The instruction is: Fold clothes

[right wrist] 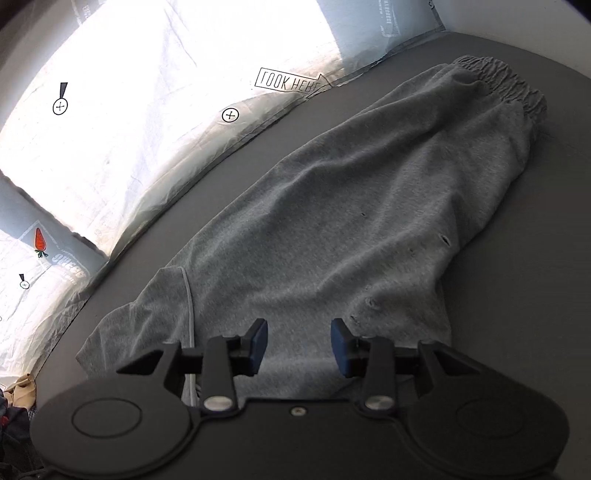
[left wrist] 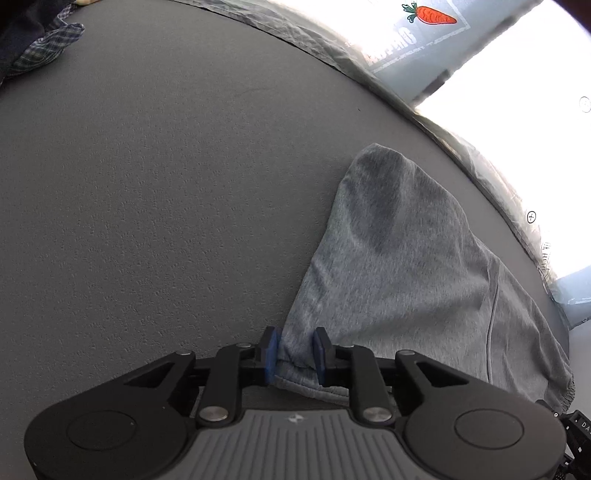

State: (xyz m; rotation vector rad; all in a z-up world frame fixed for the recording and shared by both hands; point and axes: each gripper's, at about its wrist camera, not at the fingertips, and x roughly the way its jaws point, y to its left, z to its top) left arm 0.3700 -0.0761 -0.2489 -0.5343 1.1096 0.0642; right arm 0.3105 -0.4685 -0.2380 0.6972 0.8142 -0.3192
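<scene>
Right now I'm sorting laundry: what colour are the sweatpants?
Heather grey sweatpants, best seen in the right wrist view.

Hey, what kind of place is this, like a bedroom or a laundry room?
Likely a bedroom: grey sweatpants lie on a grey mattress-like surface, beside printed bedding, with more clothes piled nearby.

Setting: home, likely bedroom. Evidence: wide grey textured surface (left wrist: 166, 192), mattress-like, serving as work area. Printed sheet (right wrist: 122, 122) along far edge, sunlit, wrinkled, bearing carrot motif (left wrist: 430, 14), cross-in-circle marks, "LOOK HERE" arrow label (right wrist: 290, 82). Plaid cloth (left wrist: 44, 46) heaped at corner. Grey sweatpants (right wrist: 332, 206) with elastic waistband spread on surface. No lab or shop fixtures visible.
</scene>
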